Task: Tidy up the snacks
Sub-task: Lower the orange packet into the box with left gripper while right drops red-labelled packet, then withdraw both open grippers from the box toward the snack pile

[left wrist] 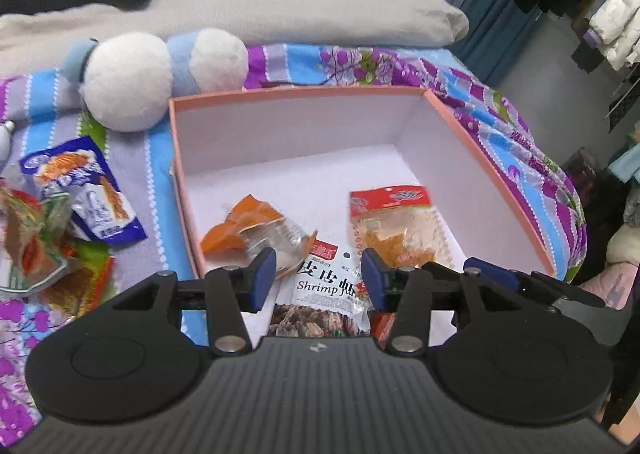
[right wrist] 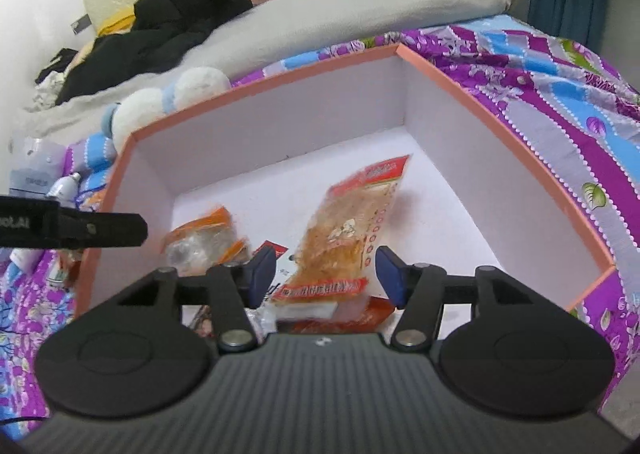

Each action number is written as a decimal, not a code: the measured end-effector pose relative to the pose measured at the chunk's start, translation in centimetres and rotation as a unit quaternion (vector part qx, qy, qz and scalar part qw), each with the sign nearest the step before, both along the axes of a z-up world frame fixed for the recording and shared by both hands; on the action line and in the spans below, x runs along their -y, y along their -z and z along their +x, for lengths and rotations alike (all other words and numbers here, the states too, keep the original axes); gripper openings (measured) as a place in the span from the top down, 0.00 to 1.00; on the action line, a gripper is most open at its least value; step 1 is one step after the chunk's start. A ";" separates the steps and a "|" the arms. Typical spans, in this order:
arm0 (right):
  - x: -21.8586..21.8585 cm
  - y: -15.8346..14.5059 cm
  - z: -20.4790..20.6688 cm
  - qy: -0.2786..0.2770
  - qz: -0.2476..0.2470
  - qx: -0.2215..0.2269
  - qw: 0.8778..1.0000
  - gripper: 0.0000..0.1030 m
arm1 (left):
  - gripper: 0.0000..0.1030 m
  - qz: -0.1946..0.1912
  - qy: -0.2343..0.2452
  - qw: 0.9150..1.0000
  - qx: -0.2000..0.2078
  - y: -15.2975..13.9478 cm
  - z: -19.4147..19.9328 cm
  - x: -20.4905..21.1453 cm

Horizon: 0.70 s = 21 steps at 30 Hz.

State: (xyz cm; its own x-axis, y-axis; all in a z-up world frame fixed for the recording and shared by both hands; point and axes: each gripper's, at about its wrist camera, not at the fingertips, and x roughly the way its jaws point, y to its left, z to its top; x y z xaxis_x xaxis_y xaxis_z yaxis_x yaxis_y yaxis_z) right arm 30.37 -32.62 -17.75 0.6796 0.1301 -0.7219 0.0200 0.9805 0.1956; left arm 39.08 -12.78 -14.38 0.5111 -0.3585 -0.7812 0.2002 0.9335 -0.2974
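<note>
An open pink box (left wrist: 296,93) with a white inside lies on the flowered bedspread. In it lie an orange packet (left wrist: 248,230), a red-topped packet of yellow snack (left wrist: 396,221) and a white "Shrimp" packet (left wrist: 324,290). My left gripper (left wrist: 319,274) hangs open over the box's near end, the shrimp packet below and between its blue pads, untouched. In the right wrist view my right gripper (right wrist: 326,274) is open too. A blurred, tilted red-and-yellow packet (right wrist: 352,230) sits between its pads without being pressed. The orange packet (right wrist: 204,234) lies to its left.
Left of the box, a blue packet (left wrist: 80,189) and green and red packets (left wrist: 36,250) lie loose on the bedspread. A white-and-blue plush toy (left wrist: 132,81) sits behind the box, a grey duvet (left wrist: 280,1) beyond it. The bed's edge drops off at the right.
</note>
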 end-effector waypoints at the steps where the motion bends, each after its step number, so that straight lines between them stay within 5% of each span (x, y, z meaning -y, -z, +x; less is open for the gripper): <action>1: -0.1 -0.3 -0.4 -0.001 0.000 0.004 1.000 0.44 | 0.48 -0.001 -0.002 1.000 0.004 -0.6 -0.6 -0.3; 21: -5.0 -8.2 -12.7 -0.043 0.014 0.093 0.995 0.44 | 0.48 -0.025 -0.038 0.994 0.096 -10.3 -17.3 -7.4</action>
State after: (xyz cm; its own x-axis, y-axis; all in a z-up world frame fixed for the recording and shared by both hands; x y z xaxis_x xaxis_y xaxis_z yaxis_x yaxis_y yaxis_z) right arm 17.68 -27.66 -9.53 0.7866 0.2109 -0.5803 -0.1019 0.9713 0.2148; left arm 21.82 -5.38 -4.12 0.6765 -0.3488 -0.6486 0.1874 0.9333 -0.3064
